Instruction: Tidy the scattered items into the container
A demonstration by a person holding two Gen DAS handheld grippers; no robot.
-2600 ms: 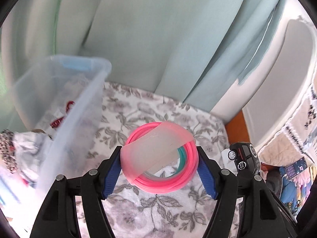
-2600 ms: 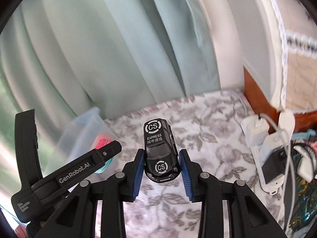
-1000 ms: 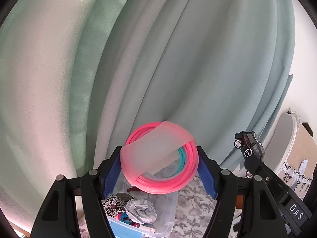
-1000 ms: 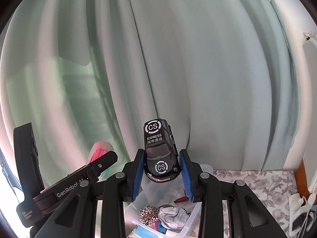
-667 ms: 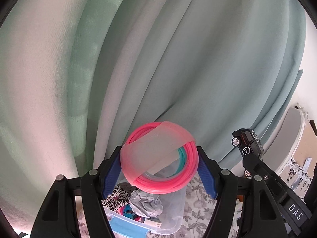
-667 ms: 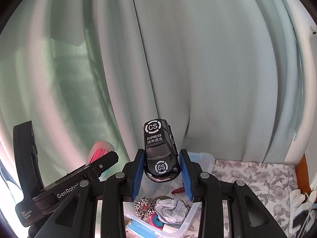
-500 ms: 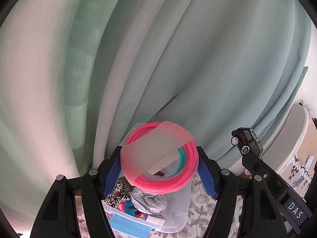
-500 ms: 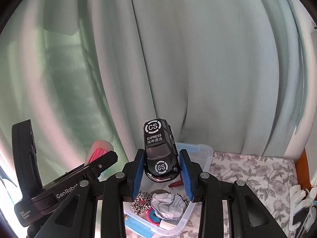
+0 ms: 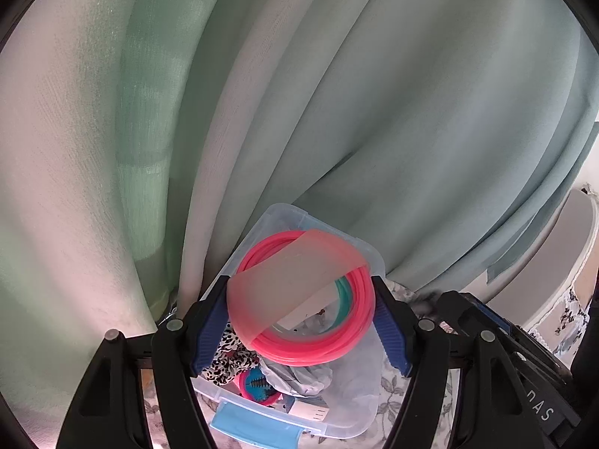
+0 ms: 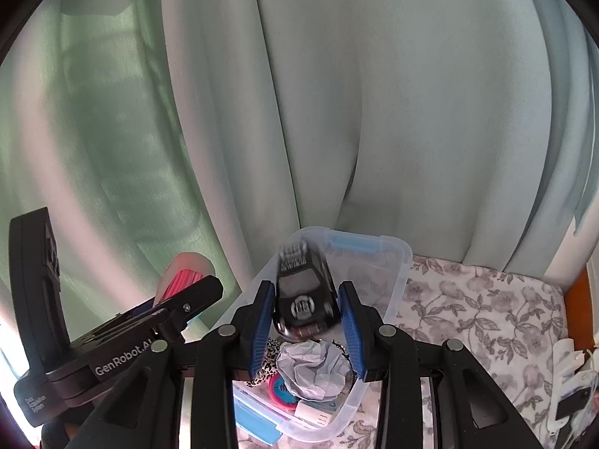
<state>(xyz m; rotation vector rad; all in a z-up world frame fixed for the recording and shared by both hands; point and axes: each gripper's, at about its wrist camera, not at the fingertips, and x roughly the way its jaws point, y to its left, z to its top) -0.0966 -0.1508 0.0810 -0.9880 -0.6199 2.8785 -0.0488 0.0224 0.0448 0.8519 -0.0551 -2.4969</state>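
Observation:
My left gripper [image 9: 299, 288] is shut on a pink coil of cord [image 9: 310, 351] wrapped in a translucent pink band. It hangs over the clear plastic container [image 9: 299, 211]. My right gripper [image 10: 307, 293] holds a black toy car [image 10: 299, 280] between its blue pads, above the same container [image 10: 406, 262]. The car looks blurred and tipped nose-down, while the fingers are sharp. In the container lie a crumpled pale wad [image 10: 314, 366], a leopard-print item [image 9: 228, 359] and a pink round piece [image 9: 258, 385]. In the right wrist view the left gripper [image 10: 179, 299] shows side-on at lower left.
Pale green curtains [image 10: 337, 112] hang close behind the container. It stands on a floral cloth [image 10: 468, 318]. A wooden edge [image 10: 578, 299] and white chargers with cables [image 10: 569, 374] lie at the far right. A blue latch [image 9: 258, 430] is on the container's near end.
Both grippers have sunk and tipped down, so the container has come up into both views. The toy car, sharp before, is now blurred and pitched forward between the right pads.

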